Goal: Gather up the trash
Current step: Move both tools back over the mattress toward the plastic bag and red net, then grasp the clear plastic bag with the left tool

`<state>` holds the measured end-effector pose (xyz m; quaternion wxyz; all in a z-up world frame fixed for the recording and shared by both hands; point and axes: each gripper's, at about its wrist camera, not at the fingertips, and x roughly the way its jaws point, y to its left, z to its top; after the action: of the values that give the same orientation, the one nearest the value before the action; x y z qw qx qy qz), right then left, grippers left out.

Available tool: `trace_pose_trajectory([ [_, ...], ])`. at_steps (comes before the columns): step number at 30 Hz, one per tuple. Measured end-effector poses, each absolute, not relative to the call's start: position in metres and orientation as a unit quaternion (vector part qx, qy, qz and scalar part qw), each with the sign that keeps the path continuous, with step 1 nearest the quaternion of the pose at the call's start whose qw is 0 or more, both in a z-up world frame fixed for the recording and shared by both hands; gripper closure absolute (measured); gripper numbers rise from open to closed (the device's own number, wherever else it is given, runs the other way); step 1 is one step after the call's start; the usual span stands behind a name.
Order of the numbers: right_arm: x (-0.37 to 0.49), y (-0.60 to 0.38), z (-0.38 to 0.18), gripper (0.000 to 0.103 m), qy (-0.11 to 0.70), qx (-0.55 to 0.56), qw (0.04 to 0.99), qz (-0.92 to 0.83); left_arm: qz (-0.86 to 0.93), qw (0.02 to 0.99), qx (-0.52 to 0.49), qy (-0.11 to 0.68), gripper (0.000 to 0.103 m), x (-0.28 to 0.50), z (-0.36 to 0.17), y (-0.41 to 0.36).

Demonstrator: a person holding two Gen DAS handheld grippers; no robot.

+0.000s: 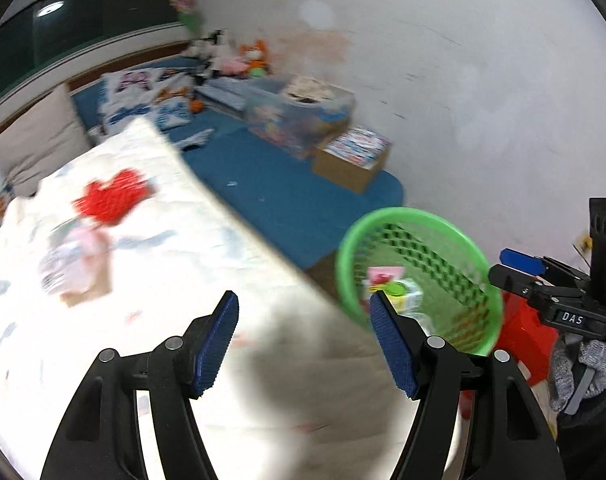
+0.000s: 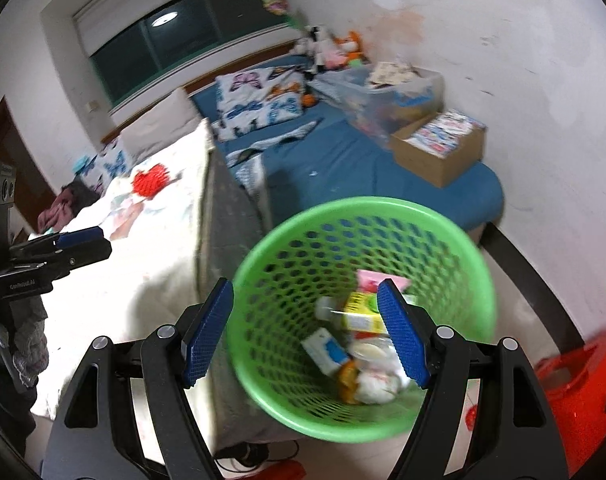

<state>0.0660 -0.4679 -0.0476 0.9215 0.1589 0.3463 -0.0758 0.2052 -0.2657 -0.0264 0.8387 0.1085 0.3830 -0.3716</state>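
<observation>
A green mesh trash basket (image 2: 287, 280) stands on the floor beside the bed; it also shows in the left wrist view (image 1: 455, 240). It holds several pieces of trash, among them a yellow carton (image 2: 359, 316) and crumpled white wrappers (image 2: 377, 384). My right gripper (image 2: 305, 330) is open and empty, right above the basket. My left gripper (image 1: 305, 340) is open and empty over the white bedspread (image 1: 143, 280). A pink and white wrapper (image 1: 73, 266) and a red crumpled piece (image 1: 111, 196) lie on the bedspread ahead of it.
A blue mattress (image 1: 287, 184) runs along the white wall, carrying a cardboard box (image 1: 353, 162), a clear storage bin (image 1: 299, 114), pillows and stuffed toys. A red object (image 2: 579, 392) sits on the floor right of the basket. Cables lie on the floor below it.
</observation>
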Motion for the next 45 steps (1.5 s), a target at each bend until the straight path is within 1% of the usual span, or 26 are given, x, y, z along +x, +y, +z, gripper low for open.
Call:
trace_pose_trajectory([
  [10,0.145,-0.408,-0.043,0.029,0.368,0.117,0.922,-0.008,-0.267,0.879,0.067,0.388,0.037,0.263,-0.028,-0.165],
  [15,0.181,-0.385,-0.038,0.029,0.371,0.101,0.923,0.016,-0.227,0.889,0.044,0.394,0.034,0.295,-0.035,-0.137],
  [19,0.198,-0.374,-0.037,0.029,0.372,0.094,0.923,0.029,-0.214,0.889,0.033,0.403,0.034,0.317,-0.045,-0.127],
  [21,0.206,-0.37,-0.037,0.029,0.375,0.092,0.922,0.034,-0.213,0.886,0.032,0.41,0.03,0.327,-0.051,-0.129],
  [26,0.224,-0.363,-0.043,0.029,0.386,0.084,0.918,0.04,-0.212,0.876,0.011,0.434,0.028,0.35,-0.065,-0.131],
  [31,0.237,-0.361,-0.048,0.029,0.391,0.081,0.916,0.043,-0.203,0.87,-0.04,0.447,0.028,0.37,-0.074,-0.121],
  [34,0.244,-0.359,-0.05,0.029,0.393,0.08,0.915,0.047,-0.195,0.87,-0.055,0.45,0.031,0.379,-0.077,-0.116],
  [36,0.246,-0.357,-0.051,0.029,0.393,0.077,0.915,0.048,-0.192,0.87,-0.065,0.45,0.035,0.383,-0.078,-0.112],
  [38,0.251,-0.354,-0.052,0.029,0.396,0.074,0.914,0.05,-0.194,0.865,-0.083,0.456,0.036,0.39,-0.079,-0.108],
  [39,0.253,-0.353,-0.053,0.029,0.397,0.073,0.914,0.05,-0.194,0.862,-0.09,0.459,0.039,0.393,-0.081,-0.106],
  [45,0.272,-0.347,-0.054,0.029,0.399,0.069,0.913,0.057,-0.193,0.85,-0.118,0.475,0.042,0.407,-0.089,-0.103],
])
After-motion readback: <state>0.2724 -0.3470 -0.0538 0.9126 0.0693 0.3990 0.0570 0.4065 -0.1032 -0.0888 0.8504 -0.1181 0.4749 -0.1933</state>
